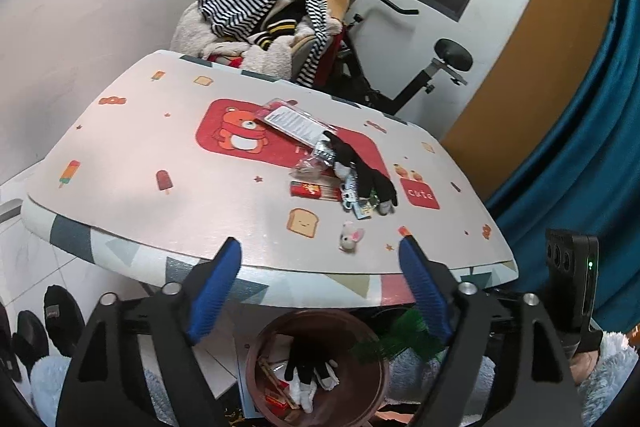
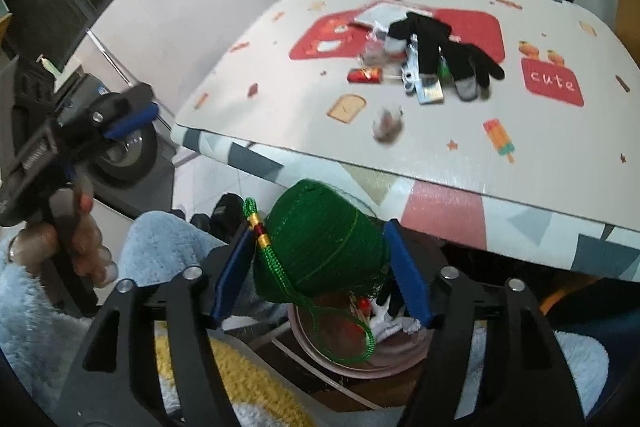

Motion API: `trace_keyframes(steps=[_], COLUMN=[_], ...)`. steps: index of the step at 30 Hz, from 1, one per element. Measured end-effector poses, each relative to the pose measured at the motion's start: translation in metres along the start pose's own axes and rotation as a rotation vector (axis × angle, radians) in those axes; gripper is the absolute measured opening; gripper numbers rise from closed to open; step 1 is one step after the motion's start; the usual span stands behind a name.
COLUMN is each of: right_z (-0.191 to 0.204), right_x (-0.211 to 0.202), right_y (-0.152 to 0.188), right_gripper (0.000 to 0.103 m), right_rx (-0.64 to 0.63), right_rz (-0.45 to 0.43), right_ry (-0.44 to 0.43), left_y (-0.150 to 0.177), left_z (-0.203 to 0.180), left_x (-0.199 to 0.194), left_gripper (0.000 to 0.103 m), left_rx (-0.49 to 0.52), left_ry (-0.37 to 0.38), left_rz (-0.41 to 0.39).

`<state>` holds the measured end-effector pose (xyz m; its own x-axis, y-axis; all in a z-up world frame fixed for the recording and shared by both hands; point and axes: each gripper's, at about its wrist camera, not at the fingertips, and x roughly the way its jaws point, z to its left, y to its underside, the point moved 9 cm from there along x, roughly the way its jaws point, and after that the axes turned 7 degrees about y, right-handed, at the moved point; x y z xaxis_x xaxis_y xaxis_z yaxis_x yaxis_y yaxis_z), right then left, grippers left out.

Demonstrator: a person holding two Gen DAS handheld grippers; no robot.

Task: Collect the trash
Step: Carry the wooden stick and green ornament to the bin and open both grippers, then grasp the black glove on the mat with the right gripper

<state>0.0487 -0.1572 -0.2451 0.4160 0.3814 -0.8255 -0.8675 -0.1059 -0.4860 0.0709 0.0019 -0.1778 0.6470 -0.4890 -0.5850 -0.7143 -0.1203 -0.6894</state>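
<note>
A round brown bin [image 1: 372, 379] stands on the floor under the table's near edge, with a black glove, white cloth and red wrappers inside; it also shows in the right wrist view [image 2: 360, 359]. My right gripper [image 2: 320, 267] is shut on a green mesh ornament [image 2: 324, 247] with a green cord loop, held just above the bin. Its green edge shows in the left wrist view [image 1: 400, 341]. My left gripper [image 1: 320, 287] is open and empty, over the bin at the table's edge. Trash on the table: a black glove [image 1: 368, 171], a red packet [image 1: 306, 190], a flat plastic package [image 1: 296, 121], a small mouse toy [image 1: 351, 235].
The table [image 1: 140, 163] has a cartoon-print cloth. Behind it stand a chair piled with striped clothes [image 1: 264, 15] and an exercise bike [image 1: 404, 67]. A blue curtain [image 1: 580, 147] hangs at the right. Black slippers [image 1: 44, 327] lie on the floor at the left.
</note>
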Motion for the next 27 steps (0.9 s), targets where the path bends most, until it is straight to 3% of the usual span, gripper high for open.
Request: trace_keyframes(steps=[2,6,21,27], right_z=[-0.003,-0.014,-0.058,-0.069], right_x=[0.003,0.008,0.012,0.015], right_y=[0.001,-0.002,-0.029,-0.049], right_gripper=[0.09,0.097,0.097,0.097], right_rx=[0.008,0.029,0.072,0.088], right_rz=[0.002,-0.002,-0.054,-0.095], right_ry=[0.016,0.066,0.191,0.188], left_y=[0.0,0.001,0.001,0.001], left_z=[0.003,0.011,0.027,0.033], left_x=[0.001,0.004,0.018,0.026], left_gripper=[0.087,0.092,0.092,0.092], left_rx=[-0.007,-0.021,-0.054,-0.07], left_ry=[-0.015,-0.043,-0.073,-0.075], left_rz=[0.0,0.003,0.022,0.03])
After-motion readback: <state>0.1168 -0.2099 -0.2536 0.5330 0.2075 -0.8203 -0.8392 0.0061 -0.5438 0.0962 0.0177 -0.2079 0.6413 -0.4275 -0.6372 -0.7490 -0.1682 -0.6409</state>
